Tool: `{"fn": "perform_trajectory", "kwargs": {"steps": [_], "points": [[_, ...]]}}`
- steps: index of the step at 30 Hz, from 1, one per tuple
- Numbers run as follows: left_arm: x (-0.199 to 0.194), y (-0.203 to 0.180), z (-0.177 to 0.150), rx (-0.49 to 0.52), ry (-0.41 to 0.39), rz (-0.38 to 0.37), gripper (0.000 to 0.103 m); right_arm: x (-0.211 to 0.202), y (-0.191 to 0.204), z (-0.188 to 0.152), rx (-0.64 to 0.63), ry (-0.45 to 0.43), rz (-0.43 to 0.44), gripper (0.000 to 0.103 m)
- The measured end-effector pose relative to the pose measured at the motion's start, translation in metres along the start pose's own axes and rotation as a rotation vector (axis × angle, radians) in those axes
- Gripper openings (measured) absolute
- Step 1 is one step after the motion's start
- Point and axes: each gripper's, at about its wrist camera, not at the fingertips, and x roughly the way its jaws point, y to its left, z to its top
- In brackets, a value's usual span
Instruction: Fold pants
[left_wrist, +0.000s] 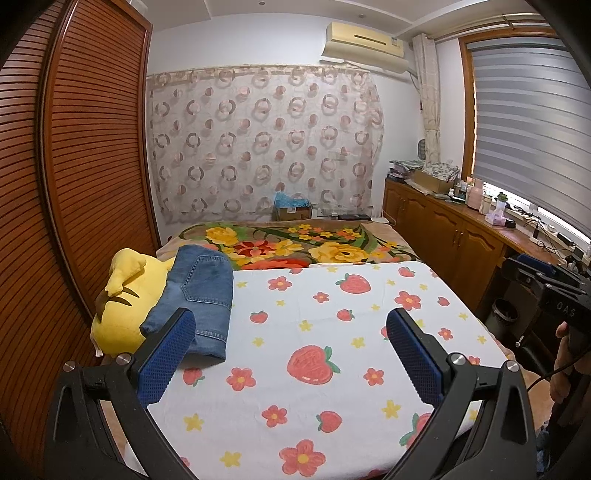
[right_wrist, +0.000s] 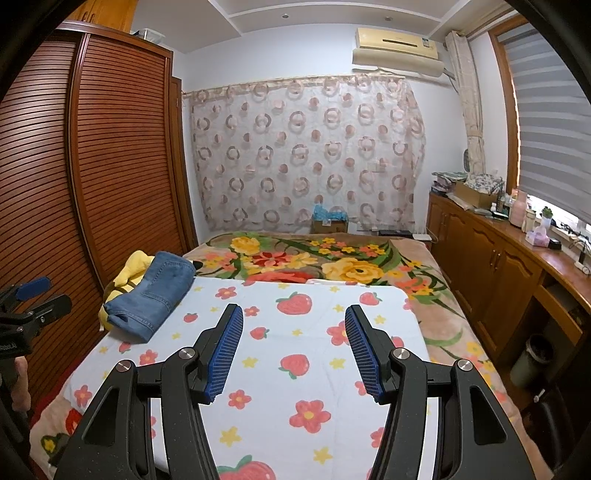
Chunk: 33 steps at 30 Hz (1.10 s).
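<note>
Folded jeans (right_wrist: 151, 295) sit at the far left edge of the strawberry-print sheet (right_wrist: 295, 354), leaning on a yellow plush toy (left_wrist: 125, 295), while the left gripper (left_wrist: 291, 328) and right gripper (right_wrist: 293, 325) hover above the sheet, jaws spread, holding nothing.

left tongs (left_wrist: 290, 326) gaping wide, right tongs (right_wrist: 293, 326) parted, both empty

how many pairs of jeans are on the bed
1. The folded jeans lie at the far left of the strawberry sheet, leaning on a yellow plush toy beside the wardrobe. More could be hidden behind the toy or below the frame.
</note>
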Motion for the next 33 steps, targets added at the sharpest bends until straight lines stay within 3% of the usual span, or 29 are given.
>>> {"fn": "perform_trajectory", "kwargs": {"steps": [33], "points": [[0.0000,0.0010,-0.0010,0.000,0.004,0.004,0.103,0.0016,-0.0025,-0.0016,0.003,0.000,0.005,0.060]]}}
